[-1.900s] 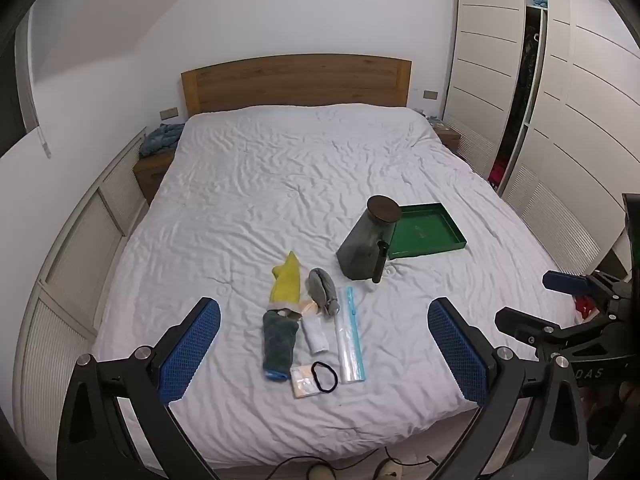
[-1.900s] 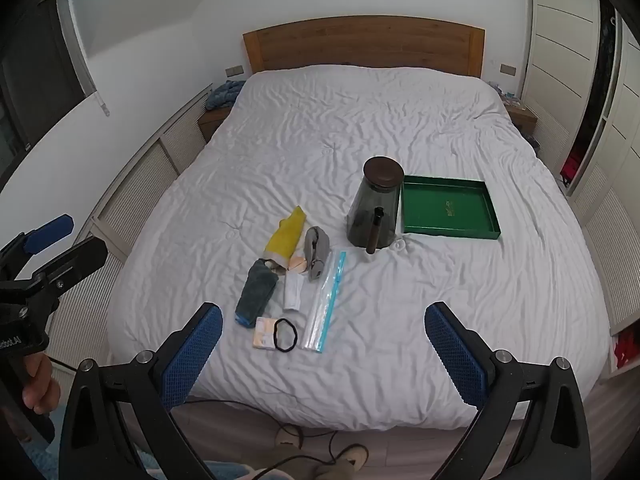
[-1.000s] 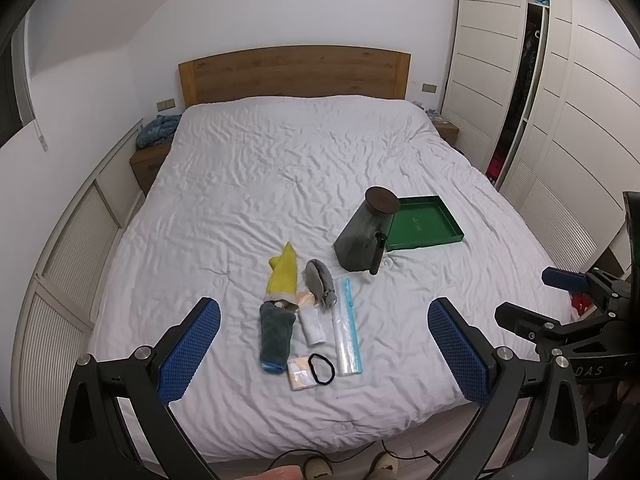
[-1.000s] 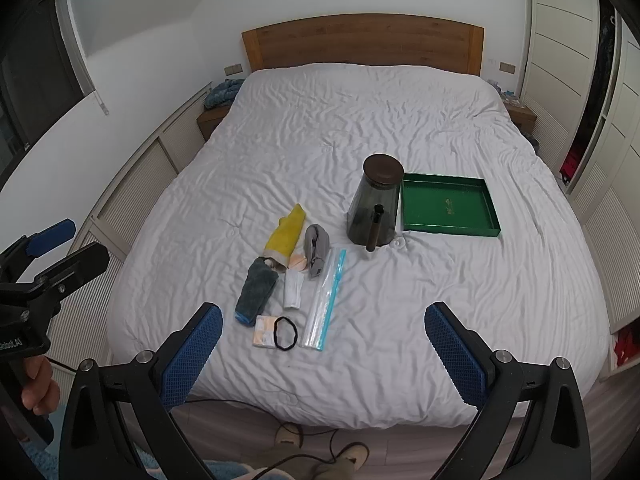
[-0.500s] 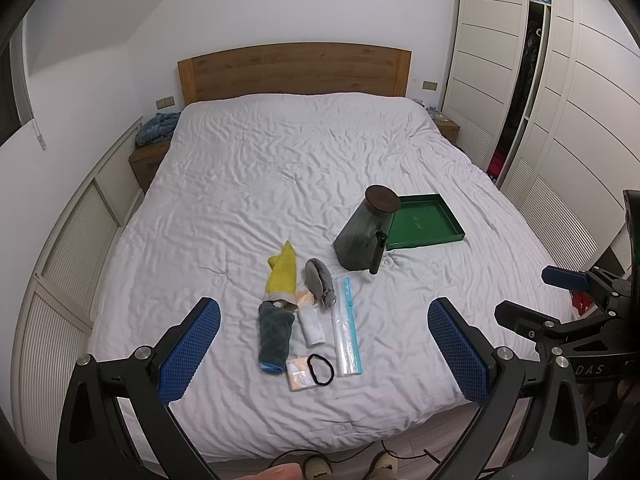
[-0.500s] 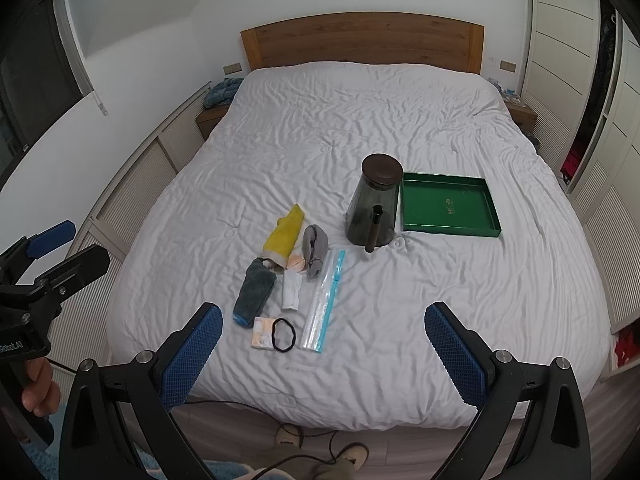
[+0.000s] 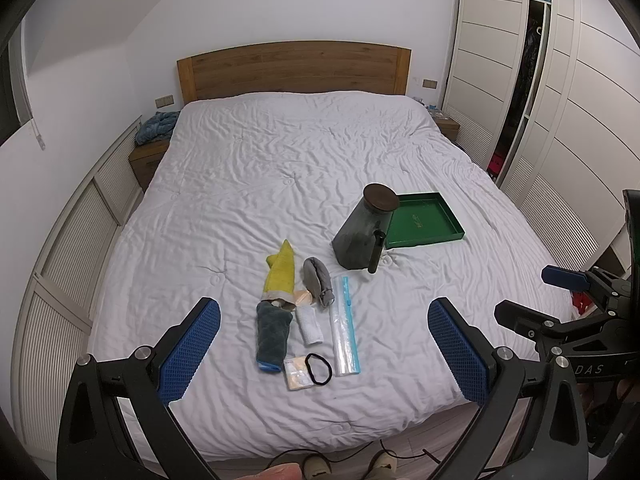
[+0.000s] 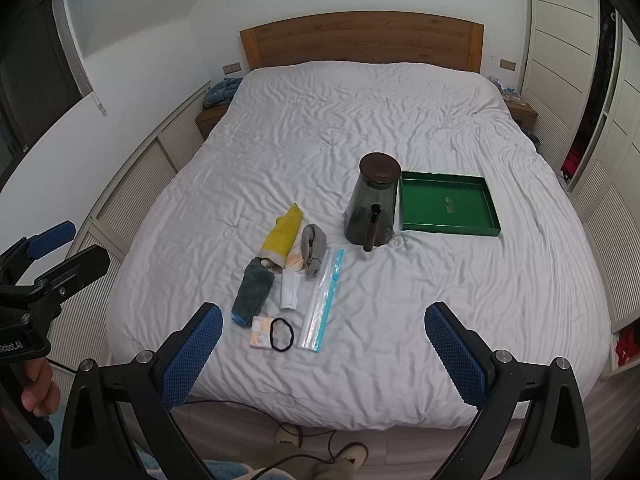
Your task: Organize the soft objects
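Note:
Small soft items lie in a cluster near the foot of the white bed [image 7: 280,168]: a yellow cloth [image 7: 281,271], a grey rolled cloth [image 7: 317,281], a dark teal towel [image 7: 272,336], a white roll [image 7: 309,325], a clear zip bag [image 7: 345,326], a black hair tie [image 7: 319,368] and a small packet [image 7: 297,373]. The same yellow cloth [image 8: 283,234], teal towel [image 8: 252,292] and zip bag [image 8: 323,300] appear in the right wrist view. My left gripper [image 7: 324,348] and right gripper [image 8: 324,344] both stand open above the bed's foot, holding nothing.
A dark jar with a brown lid [image 7: 363,228] stands beside an empty green tray [image 7: 424,222] right of the cluster. Wooden headboard [image 7: 294,68] at the far end, wardrobe doors [image 7: 560,100] on the right, slatted panels [image 7: 68,248] on the left. A person's shoes [image 8: 320,444] stand by the bed.
Both views have shifted slightly; the bed items sit a little farther away in the left wrist view. Nothing on the bed has moved and both grippers stay open.

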Available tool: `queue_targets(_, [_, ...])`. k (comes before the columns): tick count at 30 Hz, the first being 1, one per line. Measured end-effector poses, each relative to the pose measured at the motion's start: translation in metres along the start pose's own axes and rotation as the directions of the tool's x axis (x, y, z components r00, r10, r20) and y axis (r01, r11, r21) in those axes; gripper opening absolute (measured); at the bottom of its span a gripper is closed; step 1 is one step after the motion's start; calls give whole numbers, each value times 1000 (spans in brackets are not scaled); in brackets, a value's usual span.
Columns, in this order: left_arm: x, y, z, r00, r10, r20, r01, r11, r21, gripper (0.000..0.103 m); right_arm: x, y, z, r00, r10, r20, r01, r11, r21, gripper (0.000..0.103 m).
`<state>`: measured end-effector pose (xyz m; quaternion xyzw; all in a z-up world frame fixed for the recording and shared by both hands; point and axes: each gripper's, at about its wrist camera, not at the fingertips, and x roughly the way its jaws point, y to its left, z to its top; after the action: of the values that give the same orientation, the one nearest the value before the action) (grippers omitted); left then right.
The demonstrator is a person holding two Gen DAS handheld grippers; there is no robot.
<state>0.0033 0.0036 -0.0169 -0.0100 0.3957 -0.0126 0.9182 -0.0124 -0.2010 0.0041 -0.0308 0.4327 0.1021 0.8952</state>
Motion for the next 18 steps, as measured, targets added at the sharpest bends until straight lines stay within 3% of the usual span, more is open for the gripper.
queue_targets(18, [2, -5, 0, 1000, 5, 1, -5, 1000, -2, 102, 0, -13, 0, 1000, 13, 10, -13, 1000, -15, 103])
